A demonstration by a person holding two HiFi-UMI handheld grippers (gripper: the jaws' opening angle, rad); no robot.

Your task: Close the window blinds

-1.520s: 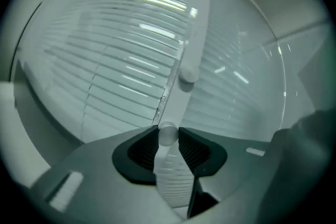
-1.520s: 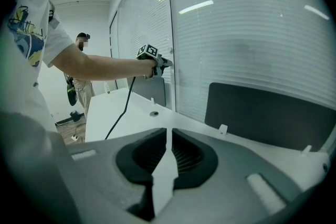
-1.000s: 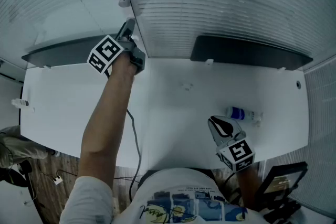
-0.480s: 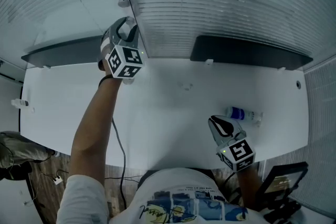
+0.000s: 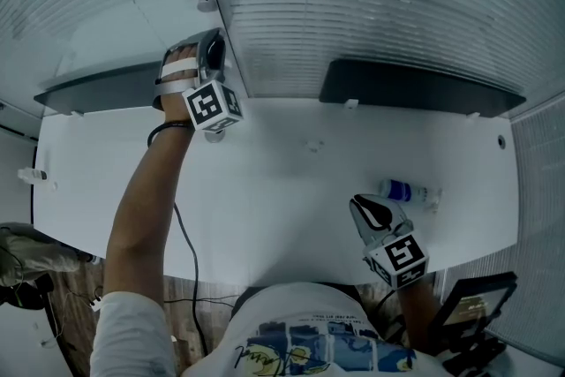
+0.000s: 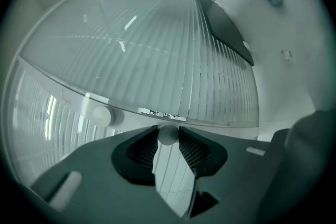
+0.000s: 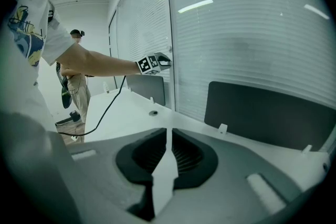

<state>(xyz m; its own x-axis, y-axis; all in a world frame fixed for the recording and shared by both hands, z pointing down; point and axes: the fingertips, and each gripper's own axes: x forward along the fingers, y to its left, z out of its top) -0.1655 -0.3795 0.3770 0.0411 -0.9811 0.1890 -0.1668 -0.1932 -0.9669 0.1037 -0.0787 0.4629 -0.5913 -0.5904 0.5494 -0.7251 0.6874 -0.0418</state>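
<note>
White slats, thin and flat, make up the window blinds (image 5: 371, 4), which hang against the glass behind the counter (image 5: 282, 181) and fill the upper half of the head view; they look light, springy and easily creased, so I judge they should not be pinched themselves; the place to take hold is the pale rounded knob (image 6: 168, 134), seemingly the end of a tilt wand, up by the post between the 2 blinds; it looks like smooth hard plastic, small and probably slippery, so a square, firm pinch would suit a twist better than a light one; the left hand-held gripper (image 5: 212, 47) has just been closing its jaws, and its dark ribbed pads now press on that knob from both sides; the right hand-held gripper (image 5: 366, 207) hovers low over the counter's near edge, jaws drawn together to a slit with nothing in them, near a small clear bottle (image 5: 408, 192) with a blue band lying on its side; 2 dark matte panels (image 5: 415, 88) stand along the counter's back.
</note>
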